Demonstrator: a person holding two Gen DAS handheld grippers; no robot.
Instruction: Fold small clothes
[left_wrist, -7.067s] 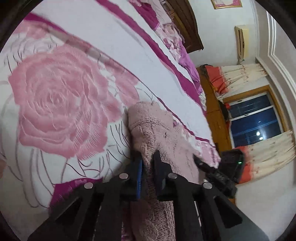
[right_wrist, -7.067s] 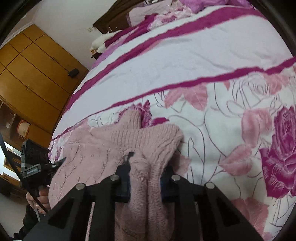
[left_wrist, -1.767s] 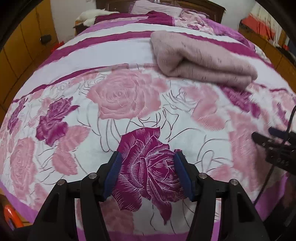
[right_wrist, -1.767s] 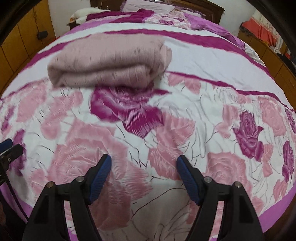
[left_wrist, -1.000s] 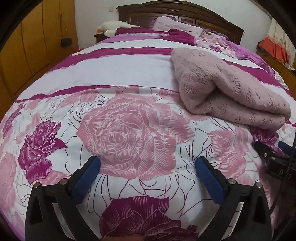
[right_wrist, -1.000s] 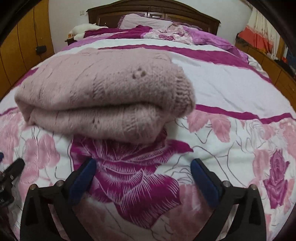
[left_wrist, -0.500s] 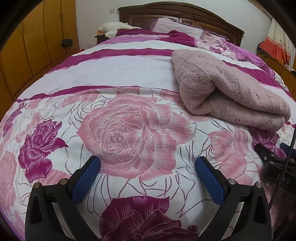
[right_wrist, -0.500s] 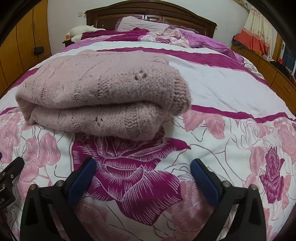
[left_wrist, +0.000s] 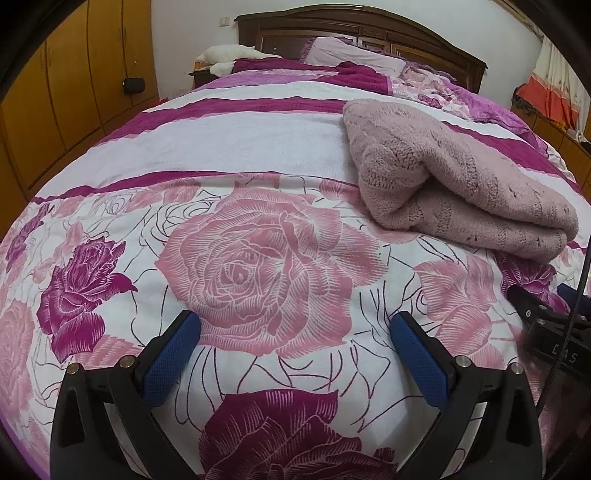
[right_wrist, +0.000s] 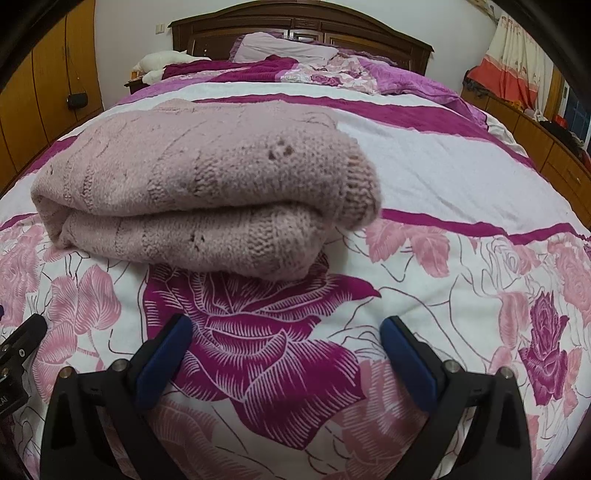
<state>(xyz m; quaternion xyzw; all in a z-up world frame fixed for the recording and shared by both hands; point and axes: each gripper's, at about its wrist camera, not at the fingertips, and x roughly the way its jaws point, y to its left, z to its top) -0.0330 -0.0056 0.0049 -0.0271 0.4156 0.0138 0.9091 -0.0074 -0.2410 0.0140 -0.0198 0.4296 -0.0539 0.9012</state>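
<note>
- Lay folded on the bedspread (left_wrist: 258, 155): pink knitted sweater (right_wrist: 199, 184), a thick bundle with its layered edge toward the right camera.
- Sat ahead of the right gripper (right_wrist: 284, 332), apart from its blue pads (right_wrist: 162, 358).
- Held wide apart and empty, those jaws.
- Lay ahead and to the right of the left gripper (left_wrist: 295, 328), well apart.
- Spread wide too, gripping nothing, over a pink rose print.

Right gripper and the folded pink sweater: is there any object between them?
No object: in the right wrist view only the rose-print bedspread lies between the open right gripper and the folded sweater.
</note>
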